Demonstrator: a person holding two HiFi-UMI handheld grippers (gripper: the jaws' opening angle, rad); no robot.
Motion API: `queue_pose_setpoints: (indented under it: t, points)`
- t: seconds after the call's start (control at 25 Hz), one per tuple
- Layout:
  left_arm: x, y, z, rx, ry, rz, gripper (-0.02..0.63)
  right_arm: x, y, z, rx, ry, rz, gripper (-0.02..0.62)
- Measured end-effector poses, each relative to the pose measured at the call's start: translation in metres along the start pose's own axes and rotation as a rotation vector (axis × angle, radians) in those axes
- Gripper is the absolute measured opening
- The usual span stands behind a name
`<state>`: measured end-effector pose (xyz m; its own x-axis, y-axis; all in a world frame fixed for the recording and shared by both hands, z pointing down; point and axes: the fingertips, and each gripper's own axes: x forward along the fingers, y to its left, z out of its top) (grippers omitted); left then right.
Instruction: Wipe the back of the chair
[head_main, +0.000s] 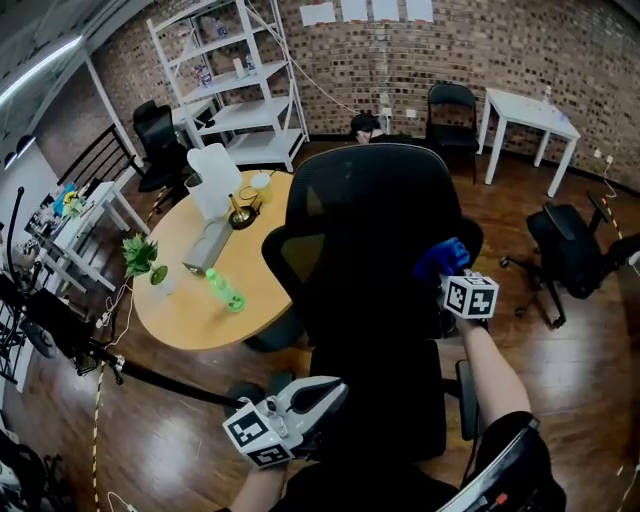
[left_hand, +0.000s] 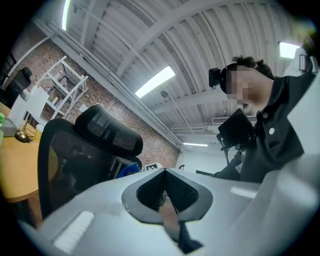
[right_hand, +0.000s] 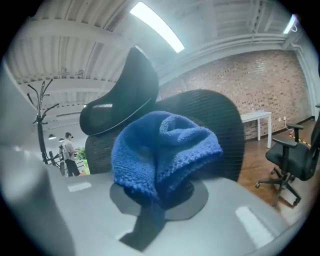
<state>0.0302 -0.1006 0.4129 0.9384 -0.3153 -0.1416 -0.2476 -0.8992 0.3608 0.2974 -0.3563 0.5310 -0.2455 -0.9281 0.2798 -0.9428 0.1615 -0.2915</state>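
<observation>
The black mesh office chair stands in front of me, its back toward me. At the right edge of that back, my right gripper is shut on a bunched blue knitted cloth, which rests against the mesh. In the right gripper view the cloth hides the fingertips, with the chair back and headrest just behind it. My left gripper hangs low by the chair's lower left, away from the cloth. In its own view the left gripper has its jaws together and holds nothing, and the chair rises to its left.
A round wooden table with a white jug, a green bottle and a small plant stands left of the chair. Another black chair is at the right, a white table and white shelving by the brick wall.
</observation>
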Motion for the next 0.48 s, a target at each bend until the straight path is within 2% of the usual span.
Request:
queue_pose_setpoints:
  t: [0.24,0.4,0.48]
  points:
    - [0.019,-0.009,-0.004,-0.018,0.016,-0.067,0.005,-0.043,-0.065,-0.005,0.028,0.008,-0.167,0.054]
    - [0.02,-0.006,-0.006,-0.033,0.014,-0.088,0.005,-0.076,-0.11,-0.013,0.027,0.011,-0.367,0.052]
    - [0.016,-0.004,-0.006,-0.041,0.009,-0.086,0.005,-0.086,-0.118,-0.019,0.012,0.007,-0.441,0.053]
